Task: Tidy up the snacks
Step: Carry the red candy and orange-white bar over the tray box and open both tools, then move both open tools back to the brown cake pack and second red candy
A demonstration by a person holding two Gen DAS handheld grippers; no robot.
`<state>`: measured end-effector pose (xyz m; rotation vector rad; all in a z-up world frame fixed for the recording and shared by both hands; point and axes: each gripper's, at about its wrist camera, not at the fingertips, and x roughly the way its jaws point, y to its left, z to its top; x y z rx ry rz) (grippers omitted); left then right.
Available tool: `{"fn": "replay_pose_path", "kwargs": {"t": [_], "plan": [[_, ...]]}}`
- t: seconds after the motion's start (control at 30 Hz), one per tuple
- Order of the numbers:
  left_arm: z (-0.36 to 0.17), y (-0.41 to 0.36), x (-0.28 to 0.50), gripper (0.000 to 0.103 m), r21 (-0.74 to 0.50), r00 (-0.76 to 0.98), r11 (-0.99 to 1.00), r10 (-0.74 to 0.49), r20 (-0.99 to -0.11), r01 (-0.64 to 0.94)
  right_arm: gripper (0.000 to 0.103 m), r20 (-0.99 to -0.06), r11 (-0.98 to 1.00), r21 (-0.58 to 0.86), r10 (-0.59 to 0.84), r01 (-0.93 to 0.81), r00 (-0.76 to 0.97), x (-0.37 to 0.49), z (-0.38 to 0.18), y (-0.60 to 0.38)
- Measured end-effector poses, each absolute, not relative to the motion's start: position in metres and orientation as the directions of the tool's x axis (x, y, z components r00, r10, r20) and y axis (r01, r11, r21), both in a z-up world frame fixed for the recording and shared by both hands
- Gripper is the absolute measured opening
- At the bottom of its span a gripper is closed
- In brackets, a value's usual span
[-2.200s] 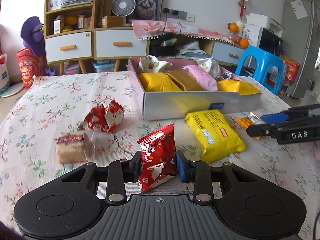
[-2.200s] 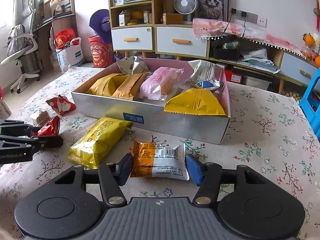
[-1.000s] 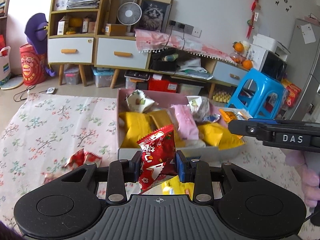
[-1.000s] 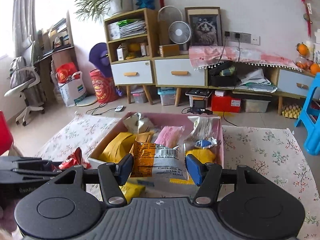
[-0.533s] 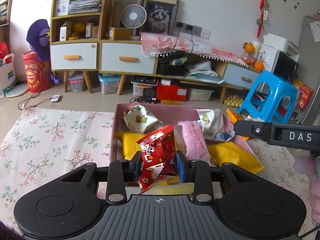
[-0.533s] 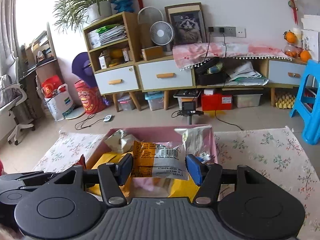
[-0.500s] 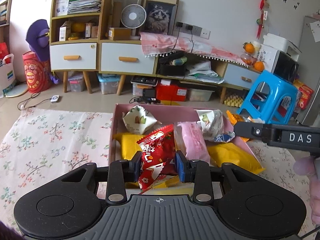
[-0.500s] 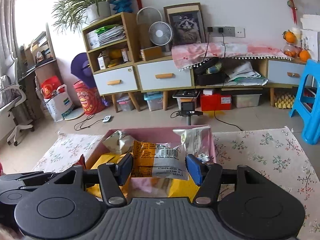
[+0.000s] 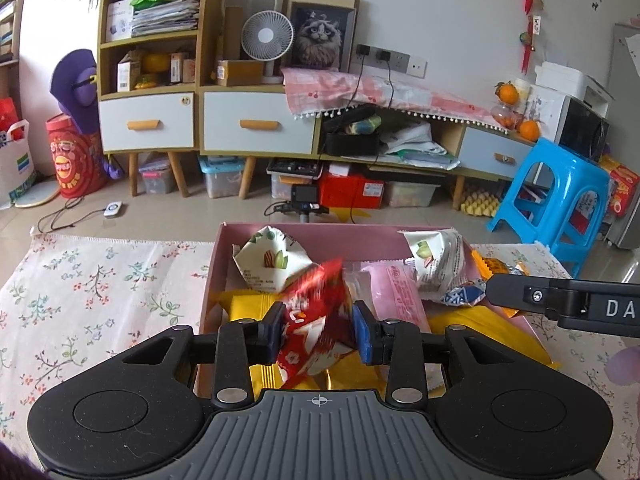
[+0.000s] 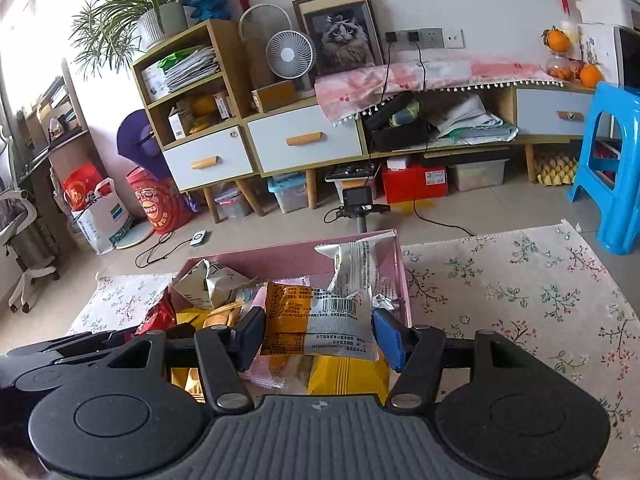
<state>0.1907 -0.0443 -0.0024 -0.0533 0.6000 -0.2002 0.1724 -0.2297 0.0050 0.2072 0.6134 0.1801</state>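
Both claws are hovering over the pink cardboard box (image 9: pixel 320 236) on the floral-cloth table (image 9: pixel 100 280). The left claw (image 9: pixel 318 334) has just been loosening, with the blurry red foil snack packet (image 9: pixel 314 320) sitting between its pads (maybe slipping). The right claw (image 10: pixel 318 338) has been easing open too, around the orange-and-white wrapped snack (image 10: pixel 316 324).

White desk fan (image 9: pixel 267 38) beside framed cat picture (image 9: pixel 319 36) on wooden cabinet (image 9: pixel 256 92); blue plastic stool (image 9: pixel 558 196) on the floor
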Motion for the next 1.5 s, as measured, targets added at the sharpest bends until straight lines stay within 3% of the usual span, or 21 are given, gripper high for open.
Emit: {"fn": "replay_pose_path", "kwargs": {"t": [0.07,0.13,0.3,0.8,1.5], "plan": [[-0.003,-0.044,0.191,0.046,-0.109,0.801,0.976,-0.216,-0.558,0.187,0.060,-0.544,0.964,0.245,0.226,-0.104,0.808,0.172,0.006,-0.229],[-0.003,-0.043,0.189,0.065,-0.102,0.806,0.977,-0.210,-0.553,0.185,0.071,-0.538,0.964,0.248,0.221,-0.098,0.814,0.173,0.008,-0.231],[0.001,-0.041,0.181,0.078,-0.094,0.809,0.976,-0.217,-0.547,0.198,0.079,-0.537,0.961,0.259,0.223,-0.092,0.814,0.171,0.011,-0.233],[0.020,-0.029,0.144,0.089,-0.041,0.812,0.974,-0.209,-0.545,0.223,0.086,-0.545,0.977,0.180,0.196,-0.115,0.815,0.153,0.023,-0.218],[0.023,0.025,0.085,0.093,-0.001,0.785,0.978,-0.168,-0.596,0.208,0.091,-0.564,0.978,0.153,0.204,-0.141,0.800,0.116,0.027,-0.185]]}}
